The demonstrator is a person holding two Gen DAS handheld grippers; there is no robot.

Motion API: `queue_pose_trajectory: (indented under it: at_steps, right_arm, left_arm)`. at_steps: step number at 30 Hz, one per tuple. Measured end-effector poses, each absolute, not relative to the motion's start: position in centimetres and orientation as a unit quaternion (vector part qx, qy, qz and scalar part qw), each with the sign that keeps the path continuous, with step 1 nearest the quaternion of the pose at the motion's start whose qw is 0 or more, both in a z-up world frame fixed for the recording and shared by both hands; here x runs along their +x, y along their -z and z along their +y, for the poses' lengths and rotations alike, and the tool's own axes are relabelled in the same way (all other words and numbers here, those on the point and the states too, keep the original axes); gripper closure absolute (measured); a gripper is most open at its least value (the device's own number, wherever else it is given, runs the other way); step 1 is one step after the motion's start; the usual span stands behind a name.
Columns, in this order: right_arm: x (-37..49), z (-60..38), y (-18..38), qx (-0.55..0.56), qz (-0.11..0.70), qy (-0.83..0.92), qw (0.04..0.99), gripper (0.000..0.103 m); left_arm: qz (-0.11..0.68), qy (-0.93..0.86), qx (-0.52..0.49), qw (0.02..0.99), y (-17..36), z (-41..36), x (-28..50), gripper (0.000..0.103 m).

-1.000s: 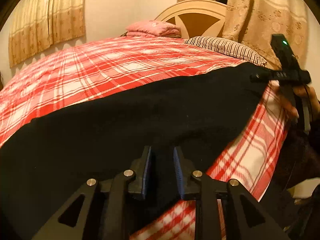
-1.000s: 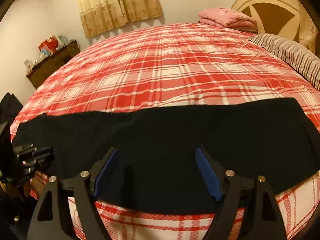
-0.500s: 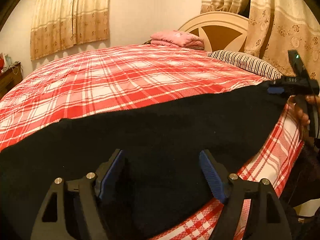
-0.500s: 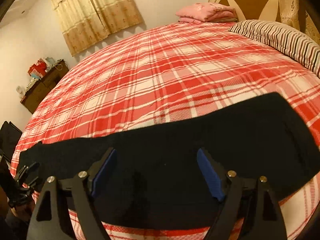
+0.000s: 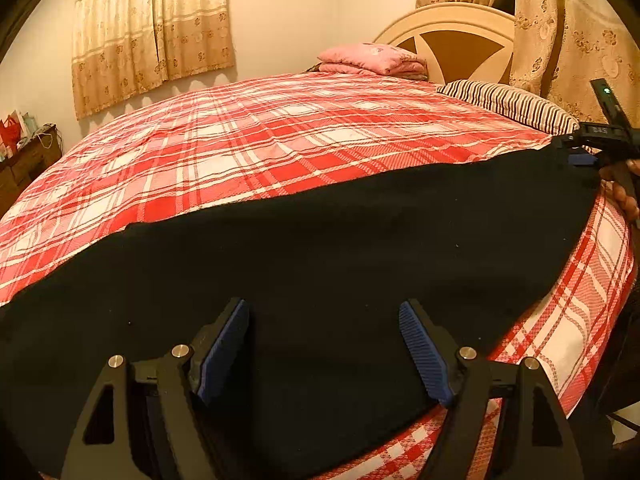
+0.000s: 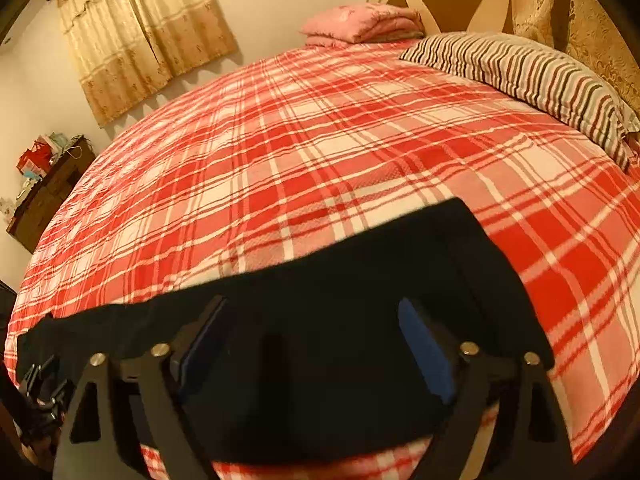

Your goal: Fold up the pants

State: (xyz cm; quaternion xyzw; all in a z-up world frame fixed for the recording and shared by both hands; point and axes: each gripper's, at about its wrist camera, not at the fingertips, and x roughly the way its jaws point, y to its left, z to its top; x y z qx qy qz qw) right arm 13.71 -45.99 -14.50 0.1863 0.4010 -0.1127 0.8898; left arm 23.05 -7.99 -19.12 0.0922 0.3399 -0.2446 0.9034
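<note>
Left wrist view first: left tongs [image 5: 324, 344] spread wide, just opened, pinching nothing, hovering right over the near part of the black pants [image 5: 320, 248]. Pants laid flat as one long strip along the near edge of the bed [image 5: 248, 144], long axis running side to side across both views. Right tongs [image 6: 312, 344] also spread and just widened, empty, over the opposite end. Each end sits under its own tongs, so probably an end-to-end fold next.

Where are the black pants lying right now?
The black pants stretch along the near edge of the red plaid bedspread, under both wrist cameras, far from the striped pillow by the headboard.
</note>
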Motion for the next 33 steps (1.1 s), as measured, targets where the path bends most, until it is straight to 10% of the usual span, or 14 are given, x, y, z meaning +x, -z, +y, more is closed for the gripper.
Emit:
queue_pose_trajectory:
  at_steps: [21,33]
  right_arm:
    - [9.9,-49.3,13.2,0.229,0.326,0.111,0.91,0.012]
    - [5.7,-55.1,12.1,0.282,0.294,0.16,0.899,0.021]
  left_arm:
    - [0.36,0.235,0.102,0.897,18.3,-7.3,22.9,0.023]
    - [0.343,0.088,0.072,0.932,16.4,6.4,24.5,0.023]
